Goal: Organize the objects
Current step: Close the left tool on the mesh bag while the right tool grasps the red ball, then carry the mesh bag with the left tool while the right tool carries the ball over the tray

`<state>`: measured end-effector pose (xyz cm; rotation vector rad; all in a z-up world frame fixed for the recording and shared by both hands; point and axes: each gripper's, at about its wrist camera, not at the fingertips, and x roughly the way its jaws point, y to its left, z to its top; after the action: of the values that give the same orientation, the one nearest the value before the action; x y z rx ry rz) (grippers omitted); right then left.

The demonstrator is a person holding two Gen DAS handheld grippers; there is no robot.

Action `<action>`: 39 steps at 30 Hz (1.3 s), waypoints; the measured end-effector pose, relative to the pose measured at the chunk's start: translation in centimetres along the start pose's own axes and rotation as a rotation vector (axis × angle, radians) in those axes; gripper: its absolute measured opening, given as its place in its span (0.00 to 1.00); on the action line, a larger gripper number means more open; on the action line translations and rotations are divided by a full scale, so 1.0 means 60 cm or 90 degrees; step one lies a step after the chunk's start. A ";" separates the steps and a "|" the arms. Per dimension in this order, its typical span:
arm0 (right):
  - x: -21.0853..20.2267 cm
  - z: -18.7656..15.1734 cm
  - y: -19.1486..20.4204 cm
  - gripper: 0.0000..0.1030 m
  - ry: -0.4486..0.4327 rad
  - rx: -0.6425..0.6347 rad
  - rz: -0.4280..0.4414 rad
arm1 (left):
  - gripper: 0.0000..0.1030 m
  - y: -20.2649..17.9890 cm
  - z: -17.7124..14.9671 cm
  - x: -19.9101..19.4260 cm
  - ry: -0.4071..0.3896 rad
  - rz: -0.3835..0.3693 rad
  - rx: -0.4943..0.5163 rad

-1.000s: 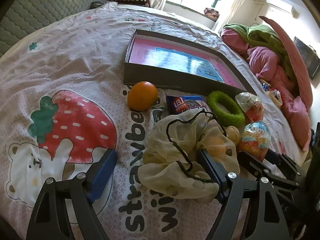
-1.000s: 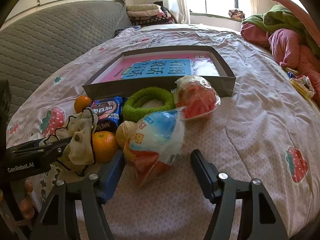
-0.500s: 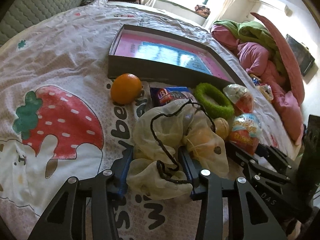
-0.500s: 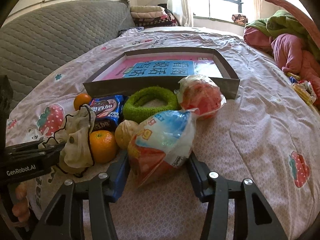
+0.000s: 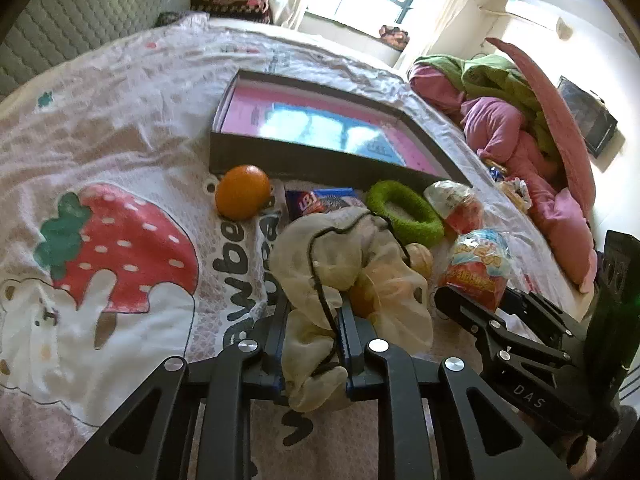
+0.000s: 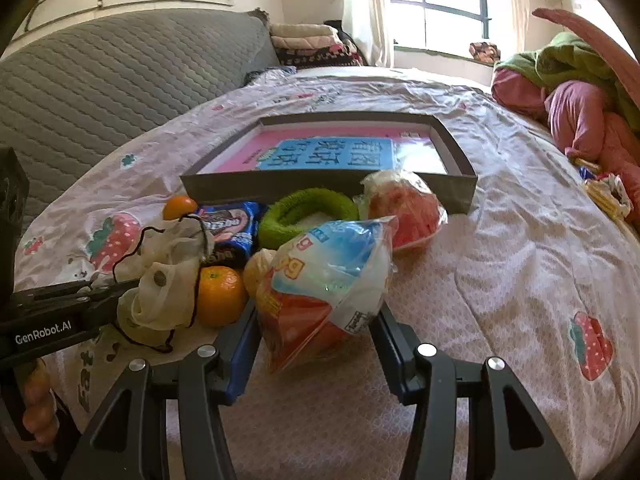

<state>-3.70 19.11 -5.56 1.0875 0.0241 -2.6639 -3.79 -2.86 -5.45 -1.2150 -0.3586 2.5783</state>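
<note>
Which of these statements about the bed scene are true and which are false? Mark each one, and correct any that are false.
1. The left gripper has the cream mesh bag between its jaws. True; the jaws are closing on it.
2. The green ring lies inside the grey box. False: it lies on the bedsheet in front of the box.
3. The right gripper straddles the blue and red snack bag. True.
4. Both oranges lie inside the box. False: one orange lies just in front of the box, the other orange beside the mesh bag.
</note>
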 end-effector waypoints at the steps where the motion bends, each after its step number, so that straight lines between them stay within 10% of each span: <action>1: -0.003 0.000 0.002 0.52 -0.004 -0.004 0.001 | 0.19 -0.002 0.000 -0.003 -0.004 0.002 0.004; 39: -0.044 0.036 -0.005 0.52 -0.077 -0.022 0.024 | 0.20 -0.093 0.076 -0.019 -0.068 0.105 0.096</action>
<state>-3.43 19.76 -2.21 0.9046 0.0258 -2.6799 -5.90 1.46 -0.01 -1.0999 -0.0856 2.7592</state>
